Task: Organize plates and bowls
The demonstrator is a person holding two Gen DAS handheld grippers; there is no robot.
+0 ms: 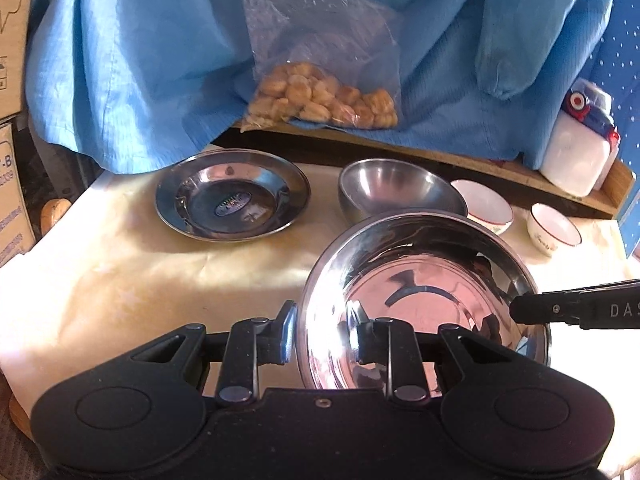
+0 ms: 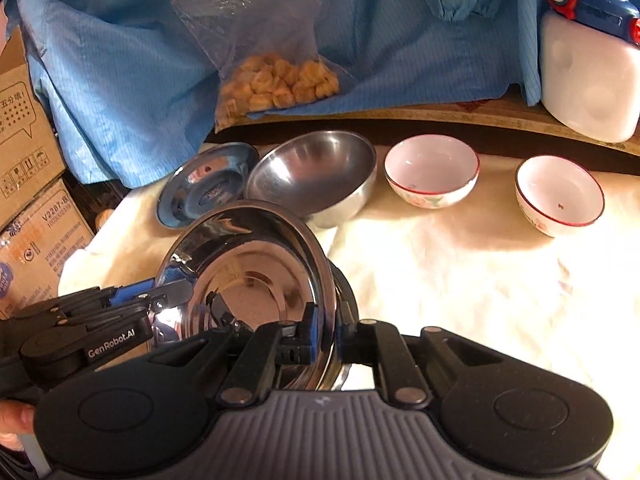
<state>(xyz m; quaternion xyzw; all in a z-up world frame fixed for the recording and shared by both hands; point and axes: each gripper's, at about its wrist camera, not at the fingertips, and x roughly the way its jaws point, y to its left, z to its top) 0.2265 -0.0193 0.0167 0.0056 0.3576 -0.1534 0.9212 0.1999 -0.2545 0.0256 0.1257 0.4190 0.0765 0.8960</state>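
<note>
A shiny steel plate point(image 1: 420, 280) point(image 2: 248, 264) hangs tilted above the cream table cover, held from both sides. My left gripper point(image 1: 326, 334) point(image 2: 172, 296) is shut on its left rim, one finger outside and one inside the dish. My right gripper point(image 2: 327, 336) point(image 1: 520, 312) is shut on the opposite rim. Behind it on the table lie a second steel plate point(image 1: 232, 196) point(image 2: 208, 184), a steel bowl point(image 1: 400, 192) point(image 2: 316, 176), and two white red-rimmed bowls point(image 2: 432, 168) point(image 2: 560, 192) in a row to the right.
A wooden ledge point(image 1: 400, 148) draped in blue cloth point(image 1: 120, 60) runs along the back, bearing a bag of snacks point(image 1: 324, 96) and a white container point(image 1: 576, 152). Cardboard boxes point(image 2: 28, 128) stand at the left. The cream table cover point(image 2: 460, 280) is sunlit.
</note>
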